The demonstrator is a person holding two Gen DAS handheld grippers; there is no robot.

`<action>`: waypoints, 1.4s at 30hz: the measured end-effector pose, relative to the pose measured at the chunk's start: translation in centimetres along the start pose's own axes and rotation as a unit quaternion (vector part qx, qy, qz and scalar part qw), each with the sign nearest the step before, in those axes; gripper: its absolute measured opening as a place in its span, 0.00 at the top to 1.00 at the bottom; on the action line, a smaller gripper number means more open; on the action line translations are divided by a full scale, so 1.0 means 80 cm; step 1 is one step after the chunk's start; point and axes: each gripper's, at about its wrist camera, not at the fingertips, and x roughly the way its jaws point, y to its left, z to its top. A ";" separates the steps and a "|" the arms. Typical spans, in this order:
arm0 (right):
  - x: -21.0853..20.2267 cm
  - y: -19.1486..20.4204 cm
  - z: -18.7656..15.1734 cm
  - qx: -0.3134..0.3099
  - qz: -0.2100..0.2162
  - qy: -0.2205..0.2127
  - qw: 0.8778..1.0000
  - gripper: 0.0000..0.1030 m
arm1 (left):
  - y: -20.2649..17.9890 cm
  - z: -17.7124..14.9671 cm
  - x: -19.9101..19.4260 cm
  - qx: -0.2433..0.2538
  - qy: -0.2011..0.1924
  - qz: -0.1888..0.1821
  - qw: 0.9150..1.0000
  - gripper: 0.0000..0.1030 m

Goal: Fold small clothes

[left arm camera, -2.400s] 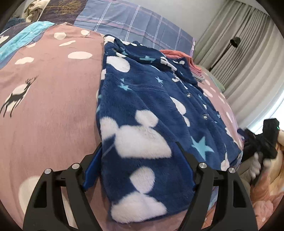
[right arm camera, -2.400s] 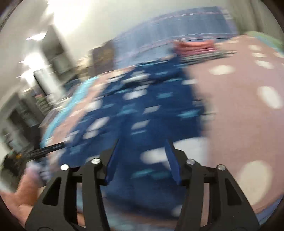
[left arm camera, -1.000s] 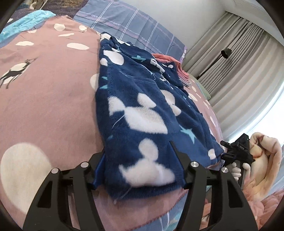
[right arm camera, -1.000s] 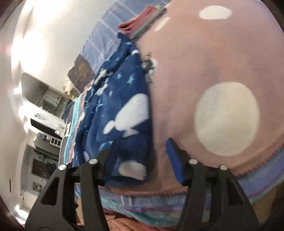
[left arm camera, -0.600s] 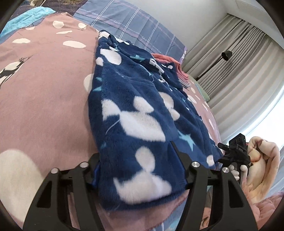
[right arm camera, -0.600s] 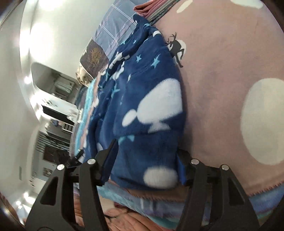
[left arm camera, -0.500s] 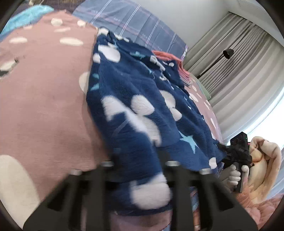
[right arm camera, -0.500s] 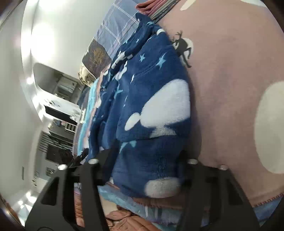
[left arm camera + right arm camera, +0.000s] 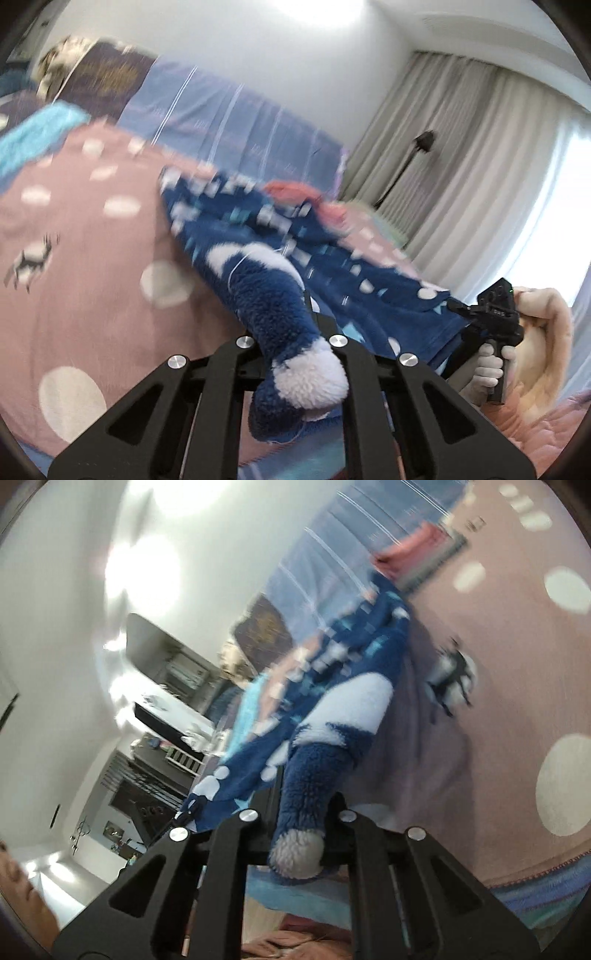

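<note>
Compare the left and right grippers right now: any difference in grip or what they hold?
Little differs. The left gripper pinches a thick bunch of the blue fleece top, with a big white patch bulging out towards the camera; the right gripper pinches a narrower bunch of the same top. The left view shows the spread garment to its right; the right view, to its left. Shared: both are clamped shut on the near hem, lifted off the pink blanket.

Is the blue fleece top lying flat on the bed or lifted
Partly lifted. Its near edge is bunched in the shut left gripper and right gripper, raised off the pink blanket.
</note>
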 end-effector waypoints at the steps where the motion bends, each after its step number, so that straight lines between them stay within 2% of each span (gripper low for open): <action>1: -0.017 0.016 -0.002 -0.014 0.012 -0.012 1.000 0.89 | -0.016 0.006 -0.021 0.013 -0.018 -0.006 1.000 0.92; 5: -0.074 0.070 -0.012 -0.082 0.013 -0.052 0.995 0.88 | -0.061 0.017 -0.083 0.052 -0.068 -0.012 0.996 0.91; 7: -0.088 0.082 -0.013 -0.106 -0.017 -0.068 0.992 0.87 | -0.071 0.015 -0.090 0.067 -0.073 -0.005 0.995 0.90; 9: -0.081 0.074 -0.011 -0.105 -0.039 -0.072 0.991 0.87 | -0.066 0.013 -0.074 0.064 -0.062 0.001 0.996 0.90; 13: -0.048 0.034 0.000 -0.051 -0.039 -0.061 0.996 0.87 | -0.048 0.011 -0.034 0.048 -0.038 0.037 0.997 0.90; 15: -0.035 0.022 0.005 -0.050 -0.054 -0.058 0.996 0.87 | -0.042 0.011 -0.020 0.043 -0.030 0.046 0.998 0.90; 19: -0.020 0.021 0.016 -0.061 -0.056 -0.071 0.994 0.86 | -0.029 0.025 -0.009 0.029 -0.037 0.053 0.998 0.90; 24: 0.001 0.021 0.047 -0.076 -0.061 -0.087 0.991 0.86 | -0.029 0.045 0.006 0.041 -0.048 0.086 0.994 0.90; 32: 0.044 0.031 0.110 -0.118 -0.090 -0.106 0.983 0.86 | -0.020 0.108 0.061 0.060 -0.054 0.116 0.990 0.90; 37: 0.088 0.037 0.163 -0.158 -0.137 -0.122 0.970 0.86 | -0.015 0.158 0.112 0.090 -0.052 0.143 0.984 0.90; 42: 0.150 0.024 0.218 -0.177 -0.179 -0.130 0.959 0.86 | 0.013 0.201 0.184 0.103 -0.040 0.173 0.979 0.90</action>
